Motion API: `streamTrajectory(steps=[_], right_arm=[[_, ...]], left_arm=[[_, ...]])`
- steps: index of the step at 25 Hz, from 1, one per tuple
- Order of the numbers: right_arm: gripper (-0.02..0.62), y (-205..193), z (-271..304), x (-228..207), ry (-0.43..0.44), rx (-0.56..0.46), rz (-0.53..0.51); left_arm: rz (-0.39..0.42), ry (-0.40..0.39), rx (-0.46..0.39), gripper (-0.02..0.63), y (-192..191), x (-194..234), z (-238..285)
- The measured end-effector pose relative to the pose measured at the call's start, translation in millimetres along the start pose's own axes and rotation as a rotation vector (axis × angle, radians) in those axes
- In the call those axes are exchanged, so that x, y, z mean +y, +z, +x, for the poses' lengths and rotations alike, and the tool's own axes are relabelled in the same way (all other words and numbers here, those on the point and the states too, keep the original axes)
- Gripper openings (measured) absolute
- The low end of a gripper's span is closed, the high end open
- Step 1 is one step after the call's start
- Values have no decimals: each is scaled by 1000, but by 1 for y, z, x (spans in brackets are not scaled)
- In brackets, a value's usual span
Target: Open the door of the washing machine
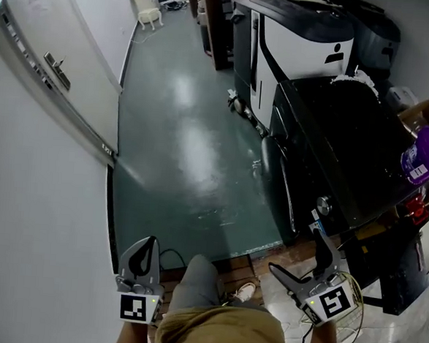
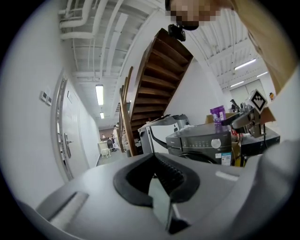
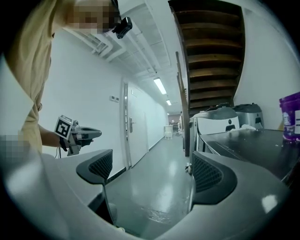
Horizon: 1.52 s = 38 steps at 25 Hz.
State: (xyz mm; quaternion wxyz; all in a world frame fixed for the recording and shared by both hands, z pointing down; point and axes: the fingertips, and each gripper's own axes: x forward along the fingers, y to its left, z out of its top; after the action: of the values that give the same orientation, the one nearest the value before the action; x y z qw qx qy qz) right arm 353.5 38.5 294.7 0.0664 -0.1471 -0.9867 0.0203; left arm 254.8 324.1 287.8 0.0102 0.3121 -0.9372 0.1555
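The dark washing machine (image 1: 348, 140) stands at the right of the corridor, its round door (image 1: 276, 175) facing the green floor and lying flush with the front. A silver knob (image 1: 323, 205) sits on its control panel. My right gripper (image 1: 293, 247) is open just in front of the machine's near corner, below the knob, with nothing between its pads (image 3: 152, 171). My left gripper (image 1: 149, 245) hangs shut and empty to the left of my leg, well away from the machine. In the left gripper view the pads meet (image 2: 161, 180), and the machine's front (image 2: 201, 143) shows beyond them.
A white door with a lever handle (image 1: 57, 68) lines the left wall. A white-and-black machine (image 1: 297, 41) stands beyond the washer. A purple bottle (image 1: 424, 156) and a cardboard box sit at the right. A wooden staircase (image 2: 159, 70) rises overhead. My shoe (image 1: 246, 290) rests by cables.
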Motion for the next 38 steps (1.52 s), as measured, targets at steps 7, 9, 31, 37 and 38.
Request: streamTrajectory(steps=[7,9,31,37,38], right_arm=[[505,-2,44,-20,-2,7,29],[505,-5,63,-28,-12,27,47],[500,49,281,-91,-739,190,376],[500,5,207,-113,-905,185,418],[500,-9,196,-115,-926,203,423]], left_arm=[[-41,-34,50,60,-7,11,45],[-58,-62,61,60,-16,18,72],[-10,-1108,-100,60,105,31,484],[64,-1257,-208,60,156,-67,463],[71,-1268,-205,60,157,-77,462]])
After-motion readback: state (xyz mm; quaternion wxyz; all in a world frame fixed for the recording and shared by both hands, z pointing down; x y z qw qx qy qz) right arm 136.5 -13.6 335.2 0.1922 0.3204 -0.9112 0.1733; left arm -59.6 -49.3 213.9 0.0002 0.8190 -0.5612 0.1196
